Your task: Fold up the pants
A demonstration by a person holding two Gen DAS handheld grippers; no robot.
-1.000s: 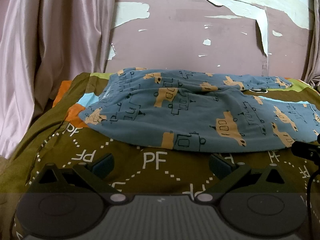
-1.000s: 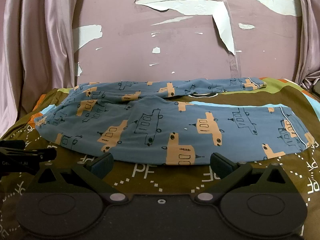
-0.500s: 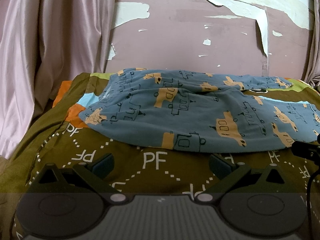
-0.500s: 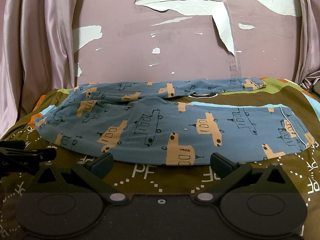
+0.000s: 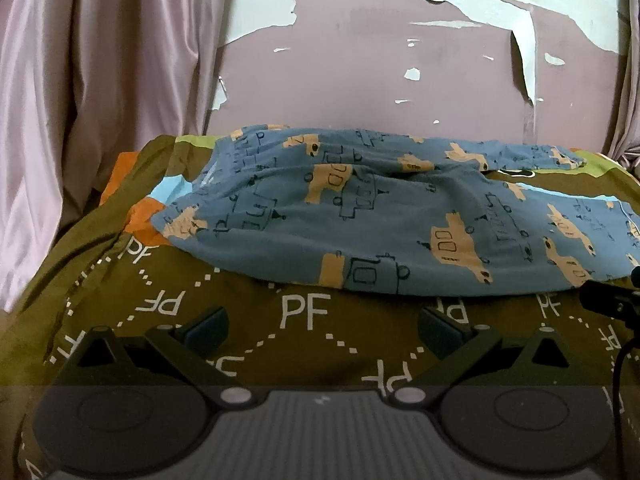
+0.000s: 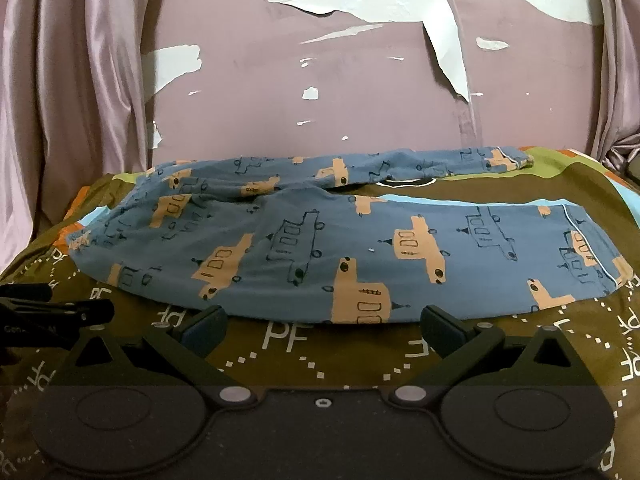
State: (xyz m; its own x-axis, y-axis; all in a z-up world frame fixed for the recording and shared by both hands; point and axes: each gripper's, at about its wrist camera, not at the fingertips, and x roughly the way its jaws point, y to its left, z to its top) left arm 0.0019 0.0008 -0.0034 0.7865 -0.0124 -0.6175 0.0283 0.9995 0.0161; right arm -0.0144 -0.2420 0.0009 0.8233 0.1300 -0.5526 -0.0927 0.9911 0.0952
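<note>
Blue pants (image 6: 320, 248) with tan vehicle prints lie spread flat across the bed, waistband to the left, two legs running right, the far leg ending near the wall. They also show in the left wrist view (image 5: 380, 220). My left gripper (image 5: 322, 326) is open and empty, just short of the pants' near edge at the waist end. My right gripper (image 6: 322, 326) is open and empty, with its fingertips at the near edge of the near leg. Part of the other gripper shows at the edge of each view.
The bed is covered by an olive-brown spread (image 6: 288, 344) with white "PF" lettering and orange, light blue and green patches. A pink wall with peeling paint (image 6: 320, 80) stands behind. Pink curtains (image 5: 80, 100) hang at both sides.
</note>
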